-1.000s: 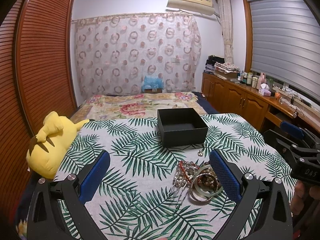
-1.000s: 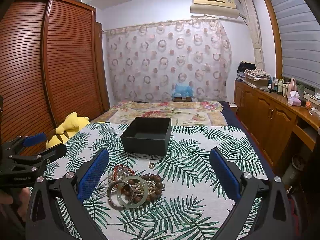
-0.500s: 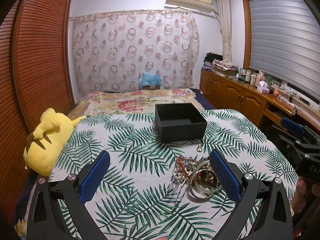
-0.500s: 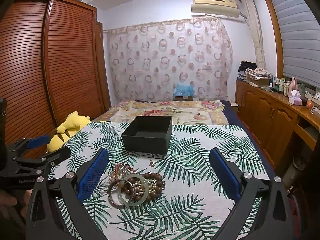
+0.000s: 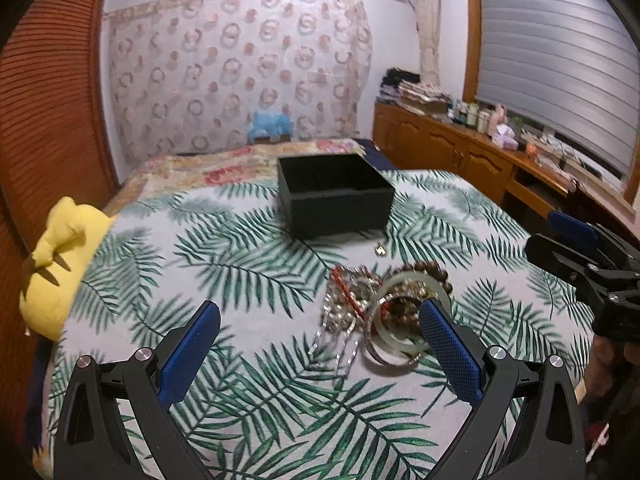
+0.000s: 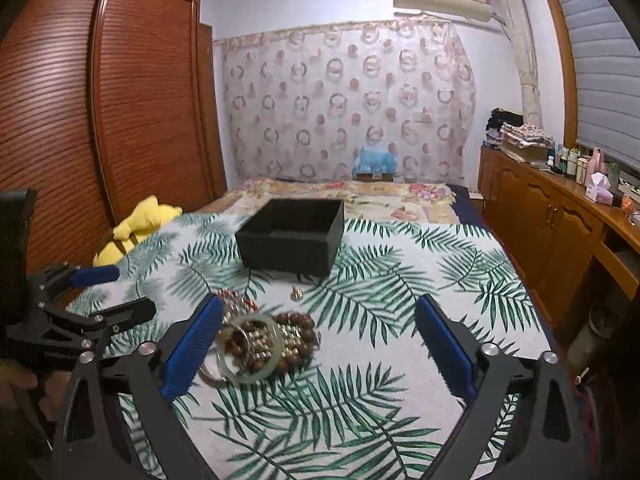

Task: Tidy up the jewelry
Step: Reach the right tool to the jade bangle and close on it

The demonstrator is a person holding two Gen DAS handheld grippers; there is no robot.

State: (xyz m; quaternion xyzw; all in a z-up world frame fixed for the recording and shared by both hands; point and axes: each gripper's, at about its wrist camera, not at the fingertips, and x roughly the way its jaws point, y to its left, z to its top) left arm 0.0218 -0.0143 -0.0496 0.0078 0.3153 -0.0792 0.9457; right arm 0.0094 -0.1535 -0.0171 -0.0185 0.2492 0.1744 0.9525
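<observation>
A pile of jewelry (image 5: pixel 384 304) lies on the palm-leaf tablecloth: a pale green bangle, brown bead bracelets, pearl strands and a silver hair clip. A small charm (image 5: pixel 380 250) sits between the pile and the open black box (image 5: pixel 334 196) behind it. My left gripper (image 5: pixel 318 316) is open, low over the cloth, with the pile just inside its right finger. My right gripper (image 6: pixel 320 308) stands wide with its jaws closing and nothing pressed between them. The jewelry pile (image 6: pixel 264 340) lies beside its left finger, the black box (image 6: pixel 292 236) farther back. Each gripper shows at the edge of the other's view.
A yellow plush toy (image 5: pixel 60 256) lies at the table's left edge. A bed with a floral cover stands behind the table. A wooden cabinet (image 6: pixel 560 232) with bottles on top runs along the right wall, and a slatted wardrobe (image 6: pixel 120 120) fills the left.
Both grippers have sunk toward the table and tilted down, so the jewelry pile and box look larger and nearer. The right gripper's fingers have drawn slightly together.
</observation>
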